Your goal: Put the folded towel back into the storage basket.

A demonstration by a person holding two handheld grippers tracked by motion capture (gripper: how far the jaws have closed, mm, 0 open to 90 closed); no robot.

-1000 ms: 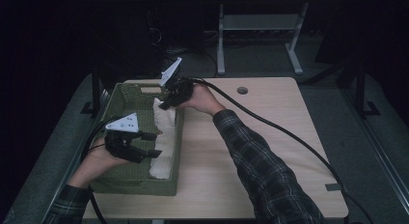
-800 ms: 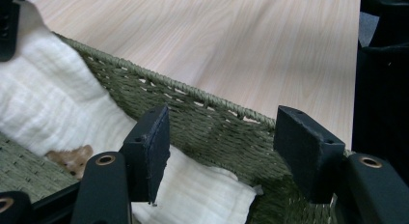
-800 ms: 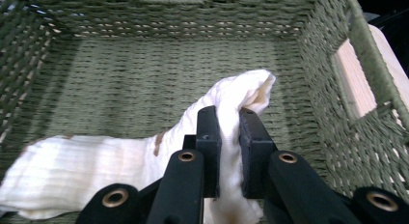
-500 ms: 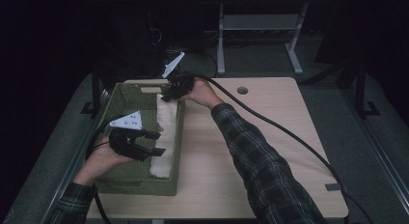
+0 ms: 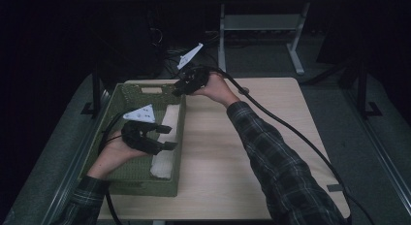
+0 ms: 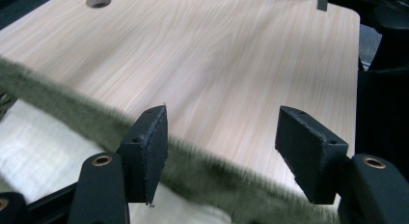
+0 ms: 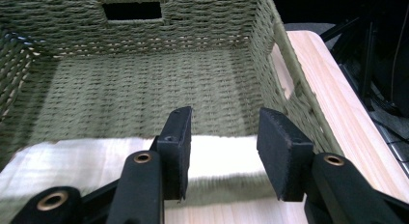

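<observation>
While both tongs stand open and empty, the white folded cloth [image 5: 165, 140] lies inside the green woven basket [image 5: 130, 171], stretched along the basket's right wall. The basket rests on the left part of the wooden tabletop [image 5: 271, 152].

Left tongs [image 5: 164, 137]: held in the person's left hand [image 5: 114, 152] over the basket's near half, just above the cloth. In the left gripper view the two black pads [image 6: 149, 154] are set wide apart with nothing between them. The basket's rim [image 6: 72, 120] crosses below them as a blurred green band; the cloth [image 6: 43, 142] lies on the near side of that rim and the bare tabletop [image 6: 217, 60] beyond it. Whether the pads touch the rim cannot be determined.

Right tongs [image 5: 180, 89]: held in the person's right hand [image 5: 215, 88] at the basket's far right corner, just outside and above the rim. In the right gripper view the pads [image 7: 181, 147] are parted about as wide as one pad is long, with nothing gripped. Beyond them the cloth [image 7: 96, 161] lies against the basket's wall, and the woven floor [image 7: 144, 93] extends to a side wall with a handle slot [image 7: 132, 10].

A black cable [image 5: 291, 133] trails from the right tongs across the tabletop, beside the plaid sleeve [image 5: 276, 162].
</observation>
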